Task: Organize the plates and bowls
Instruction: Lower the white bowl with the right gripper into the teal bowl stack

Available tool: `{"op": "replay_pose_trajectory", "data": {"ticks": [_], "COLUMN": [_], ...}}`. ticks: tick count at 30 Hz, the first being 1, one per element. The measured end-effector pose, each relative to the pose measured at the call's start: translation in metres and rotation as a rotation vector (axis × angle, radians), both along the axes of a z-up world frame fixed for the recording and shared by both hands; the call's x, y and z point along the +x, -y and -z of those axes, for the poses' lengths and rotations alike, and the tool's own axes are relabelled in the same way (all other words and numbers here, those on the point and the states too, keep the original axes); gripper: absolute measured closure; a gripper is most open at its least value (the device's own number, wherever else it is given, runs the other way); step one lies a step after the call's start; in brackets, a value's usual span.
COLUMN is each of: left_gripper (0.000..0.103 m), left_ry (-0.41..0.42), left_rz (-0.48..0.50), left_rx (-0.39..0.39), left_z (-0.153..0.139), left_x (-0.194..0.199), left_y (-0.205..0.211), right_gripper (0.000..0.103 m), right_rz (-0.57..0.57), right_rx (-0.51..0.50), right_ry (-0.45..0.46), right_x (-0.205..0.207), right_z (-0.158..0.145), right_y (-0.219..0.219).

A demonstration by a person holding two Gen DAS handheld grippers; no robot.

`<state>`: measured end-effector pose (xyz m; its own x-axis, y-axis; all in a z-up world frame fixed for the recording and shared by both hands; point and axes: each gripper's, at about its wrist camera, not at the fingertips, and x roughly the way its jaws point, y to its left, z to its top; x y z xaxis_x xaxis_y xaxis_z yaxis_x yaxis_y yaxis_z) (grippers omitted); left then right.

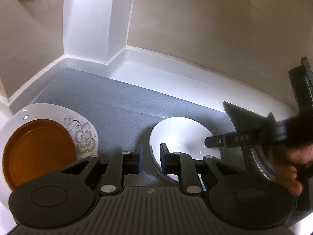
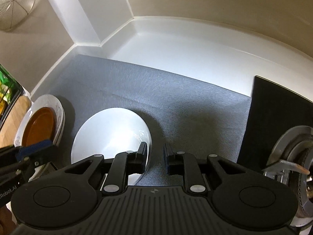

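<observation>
Grippers converge on a white bowl (image 1: 182, 137) that sits on a grey mat (image 1: 109, 101) laid over a white countertop (image 1: 176, 72). Seen from the left wrist, the left gripper (image 1: 151, 157) has its jaws narrowly parted, straddling the bowl's near-left rim; the right-hand blue pad (image 1: 163, 158) lies against the inside of the wall, while the left pad stands just clear of the outside, so nothing is clamped. From the right, the right gripper (image 2: 155, 159) shows a similar small gap, one pad over the bowl's right edge, the other above bare mat; whether it presses the rim cannot be told. A hand (image 1: 293, 168) grasps that tool's black body at the frame's right edge. At the mat's left end an orange plate (image 1: 39, 152) rests on a white floral plate (image 1: 84, 135), well apart from the bowl. A gas burner (image 2: 293, 156) on a black hob (image 2: 273, 113) lies to the right.
</observation>
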<state>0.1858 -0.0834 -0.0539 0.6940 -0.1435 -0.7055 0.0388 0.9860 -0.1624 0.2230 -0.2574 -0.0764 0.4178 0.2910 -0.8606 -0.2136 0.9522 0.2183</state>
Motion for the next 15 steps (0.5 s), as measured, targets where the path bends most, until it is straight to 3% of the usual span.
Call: {"op": "replay_pose_trajectory", "data": {"ticks": [15], "left_gripper": [0.083], "left_ry": [-0.096], "left_rz": [0.032], "left_rx": [-0.009], "left_z": [0.029], "left_x": [0.031], "left_y": [0.006], "right_gripper": [0.082], "right_rz": [-0.031], "right_rx": [-0.006], "right_ry": [-0.011], "right_x": [0.003], "right_z": [0.009], "right_y": [-0.010]}}
